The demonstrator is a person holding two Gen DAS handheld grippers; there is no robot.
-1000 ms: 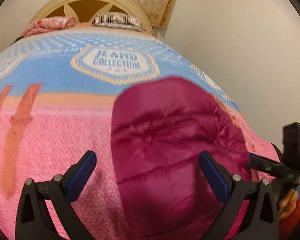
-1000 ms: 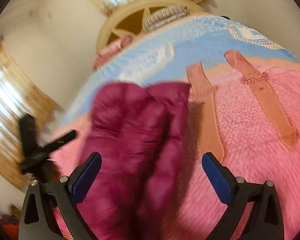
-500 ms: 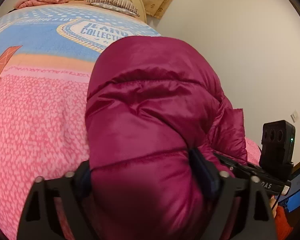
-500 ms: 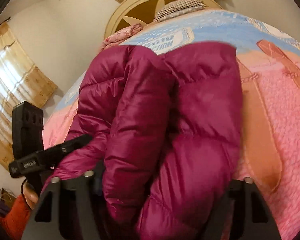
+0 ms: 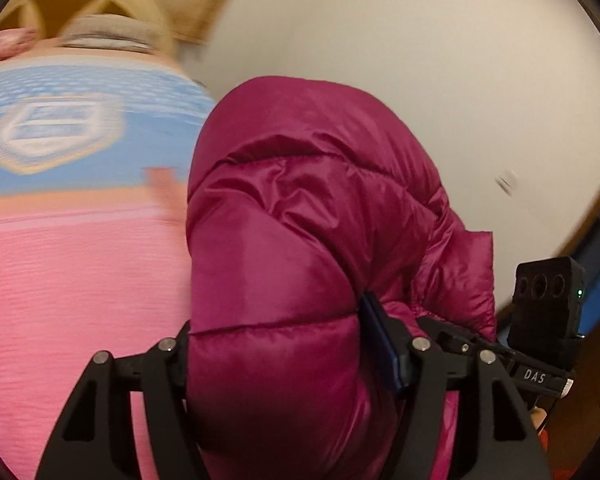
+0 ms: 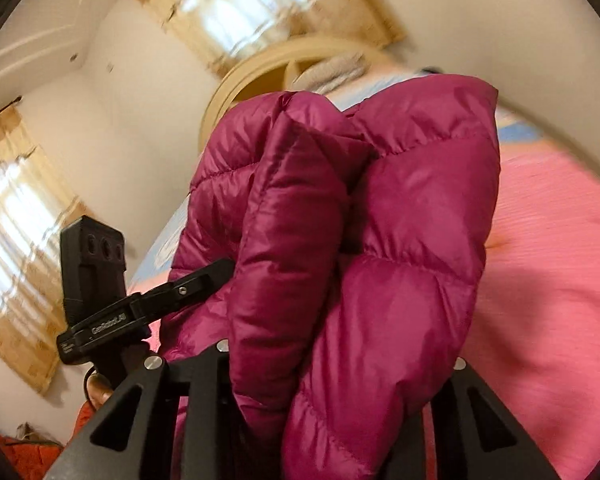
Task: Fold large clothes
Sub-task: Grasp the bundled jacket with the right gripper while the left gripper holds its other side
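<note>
Nearest us, the left gripper (image 5: pixel 276 364) has just been closing and its fingers (image 5: pixel 382 340) now pinch a thick roll of the magenta puffer jacket (image 5: pixel 300 220). The right gripper (image 6: pixel 332 392) has likewise been closing, and its fingers are buried in the same jacket (image 6: pixel 340 240), clamped on it. The jacket bulges up between and beyond both pairs of fingers, above the pink bedspread (image 5: pixel 68 280) farther out. We judge it light, squashy and slick, so we would grip deep along stitched seams.

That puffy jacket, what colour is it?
The puffy jacket is a deep magenta, shiny and quilted. The left wrist view shows it best.
</note>
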